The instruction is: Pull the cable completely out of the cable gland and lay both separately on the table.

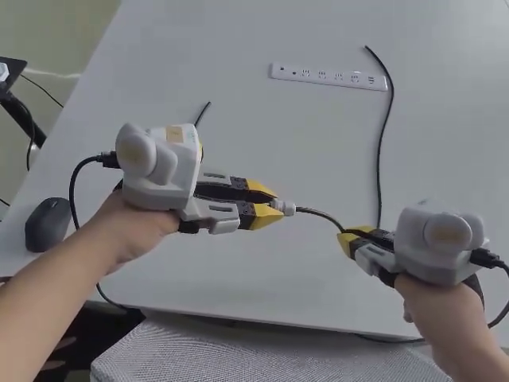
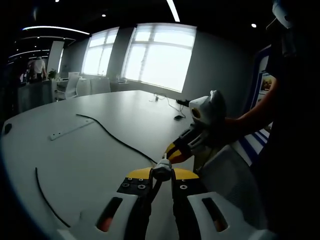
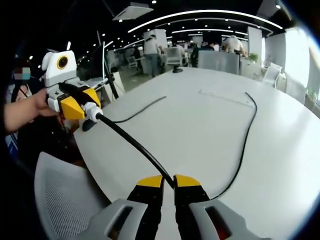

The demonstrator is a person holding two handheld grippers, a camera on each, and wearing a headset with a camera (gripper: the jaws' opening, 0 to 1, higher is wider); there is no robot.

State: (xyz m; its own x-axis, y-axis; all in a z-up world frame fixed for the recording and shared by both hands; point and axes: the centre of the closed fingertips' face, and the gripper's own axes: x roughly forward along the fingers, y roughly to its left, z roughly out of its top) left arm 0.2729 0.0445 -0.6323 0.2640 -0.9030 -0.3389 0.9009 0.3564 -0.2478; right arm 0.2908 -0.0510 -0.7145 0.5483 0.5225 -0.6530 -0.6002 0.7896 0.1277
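Cable gland (image 1: 284, 208) clamped in left claw (image 1: 269, 204), cable (image 1: 318, 215) in right claw (image 1: 347, 237) — spread over the worktop (image 1: 238, 48) for a straight pull

Your left gripper (image 1: 274, 204): pale grey plastic shell, black jaws capped in yellow, faint yellow label on top. A black rubber lead (image 1: 78, 171) leaves its rear. In the left gripper view: small round screws (image 2: 131, 185) in the black jaw plates, orange-red slots (image 2: 109, 220) in the grey shell. Your right gripper (image 1: 344, 236): same grey shell, same yellow tips, a matching black cord (image 1: 495, 263) at its back. You wear a dark top (image 2: 295, 140).
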